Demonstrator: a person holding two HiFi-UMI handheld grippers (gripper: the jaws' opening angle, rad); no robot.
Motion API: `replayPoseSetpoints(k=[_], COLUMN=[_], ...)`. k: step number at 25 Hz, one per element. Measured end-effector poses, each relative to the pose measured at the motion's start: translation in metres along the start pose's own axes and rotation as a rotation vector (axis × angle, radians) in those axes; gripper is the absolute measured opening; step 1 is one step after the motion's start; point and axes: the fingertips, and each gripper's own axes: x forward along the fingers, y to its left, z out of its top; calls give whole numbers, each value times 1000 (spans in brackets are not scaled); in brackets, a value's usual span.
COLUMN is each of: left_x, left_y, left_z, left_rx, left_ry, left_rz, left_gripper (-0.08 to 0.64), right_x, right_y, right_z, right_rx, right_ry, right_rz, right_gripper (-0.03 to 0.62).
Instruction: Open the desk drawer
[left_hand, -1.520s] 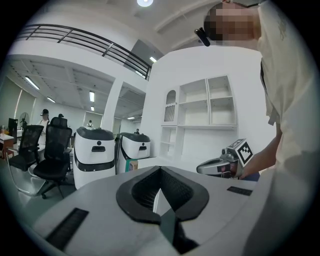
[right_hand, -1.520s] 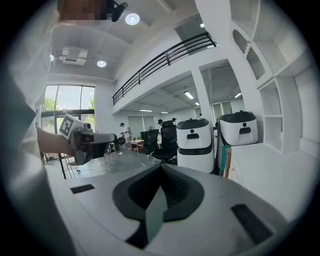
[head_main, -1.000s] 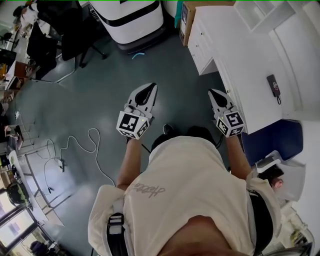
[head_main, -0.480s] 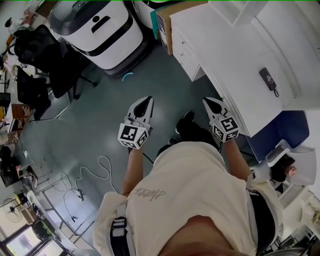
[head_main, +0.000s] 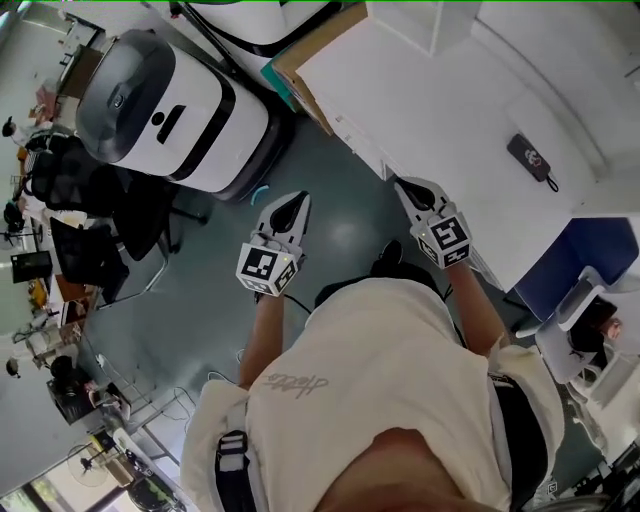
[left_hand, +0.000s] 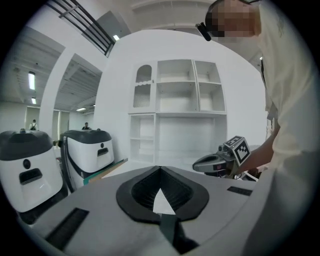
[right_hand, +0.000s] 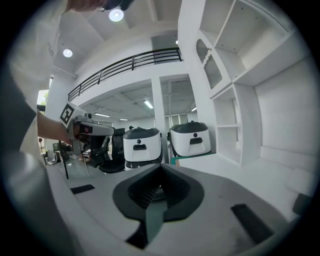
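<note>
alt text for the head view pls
A person seen from above holds the left gripper and right gripper, both shut and empty, over a grey floor. The right one is close to a white desk with drawers; a white-and-black machine stands at upper left.

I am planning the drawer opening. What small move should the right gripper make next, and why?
Probably open its jaws while easing toward the drawer fronts: the right gripper is shut and empty, beside the edge of the white desk, and is not yet on any handle.
</note>
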Motion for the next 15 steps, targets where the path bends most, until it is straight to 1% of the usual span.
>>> replayPoseSetpoints(k=[4, 6, 8, 12, 15], left_x=[70, 98, 125, 169, 184], left_y=[-38, -61, -84, -122, -140], left_z=[11, 18, 23, 33, 29], left_rx=[52, 97, 135, 148, 155], left_ry=[24, 33, 38, 20, 30], left_rz=[-182, -274, -360, -515, -618], left_gripper=[2, 2, 2, 2, 2], right_x=[-12, -24, -40, -65, -84], right_y=[-37, -54, -70, -98, -108], right_z=[1, 0, -8, -28, -42], right_rx=[-31, -4, 42, 90, 141], right_ry=[-16, -28, -26, -2, 15], right_rz=[-87, -137, -195, -300, -392], right_gripper=[-2, -2, -2, -2, -2])
